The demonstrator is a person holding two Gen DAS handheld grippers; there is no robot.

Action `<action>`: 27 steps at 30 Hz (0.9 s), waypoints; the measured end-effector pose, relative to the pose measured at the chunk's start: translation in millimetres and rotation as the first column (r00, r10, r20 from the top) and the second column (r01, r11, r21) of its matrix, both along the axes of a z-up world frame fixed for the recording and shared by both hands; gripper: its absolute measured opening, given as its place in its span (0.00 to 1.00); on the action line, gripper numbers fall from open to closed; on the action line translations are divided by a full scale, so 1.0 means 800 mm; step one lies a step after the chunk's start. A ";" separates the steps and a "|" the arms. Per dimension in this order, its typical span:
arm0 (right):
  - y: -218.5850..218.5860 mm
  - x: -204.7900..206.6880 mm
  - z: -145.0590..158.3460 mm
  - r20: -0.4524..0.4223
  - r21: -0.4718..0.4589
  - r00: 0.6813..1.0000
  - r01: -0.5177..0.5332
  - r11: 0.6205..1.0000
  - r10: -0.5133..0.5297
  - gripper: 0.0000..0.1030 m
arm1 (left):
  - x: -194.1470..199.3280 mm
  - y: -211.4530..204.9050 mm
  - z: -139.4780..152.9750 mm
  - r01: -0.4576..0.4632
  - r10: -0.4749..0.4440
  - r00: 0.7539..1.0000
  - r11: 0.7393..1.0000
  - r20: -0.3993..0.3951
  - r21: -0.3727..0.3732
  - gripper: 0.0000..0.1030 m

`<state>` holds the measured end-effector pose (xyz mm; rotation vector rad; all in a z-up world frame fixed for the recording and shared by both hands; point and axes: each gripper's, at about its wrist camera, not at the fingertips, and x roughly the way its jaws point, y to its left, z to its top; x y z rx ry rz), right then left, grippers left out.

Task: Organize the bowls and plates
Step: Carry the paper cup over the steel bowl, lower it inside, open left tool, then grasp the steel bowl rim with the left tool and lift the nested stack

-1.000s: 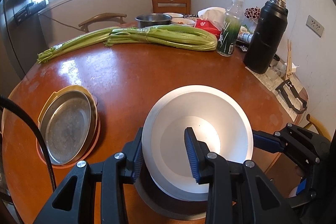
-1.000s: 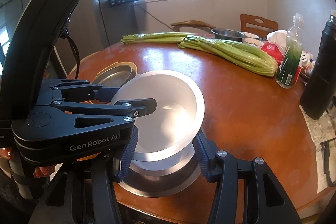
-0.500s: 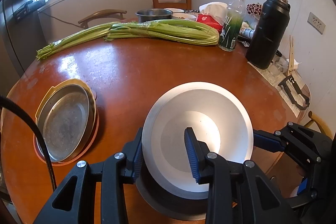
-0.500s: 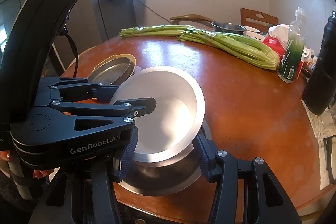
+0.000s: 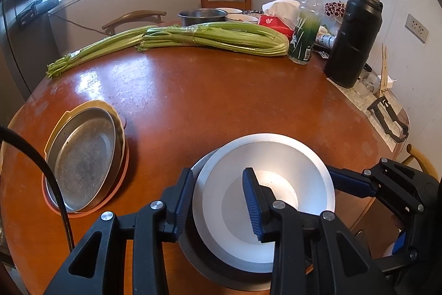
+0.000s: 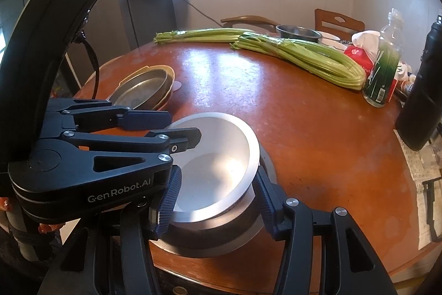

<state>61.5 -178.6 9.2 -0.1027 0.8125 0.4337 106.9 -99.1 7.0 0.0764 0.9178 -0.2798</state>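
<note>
Low in the frame, both the left gripper (image 5: 216, 201) and right gripper (image 6: 216, 201) are clamping a silver bowl's (image 5: 279, 165) rim over the bench (image 5: 221, 96).

The white bowl (image 5: 279, 156) in my left gripper (image 5: 218, 201) has come down and now sits nested in the steel bowl (image 6: 221, 234). Its rim is level now, no longer tipped up above that bowl.
</note>
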 end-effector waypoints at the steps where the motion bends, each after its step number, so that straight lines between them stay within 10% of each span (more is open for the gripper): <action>1: 0.000 0.000 0.000 0.000 -0.001 1.000 0.000 1.000 0.000 0.54 | 0.000 0.000 0.000 0.000 0.000 1.000 1.000 0.001 0.000 0.36; 27: -0.044 0.016 0.005 -0.025 0.072 0.994 0.109 0.991 -0.108 0.57 | -0.013 0.046 0.005 -0.081 0.080 0.997 0.996 -0.014 -0.039 0.36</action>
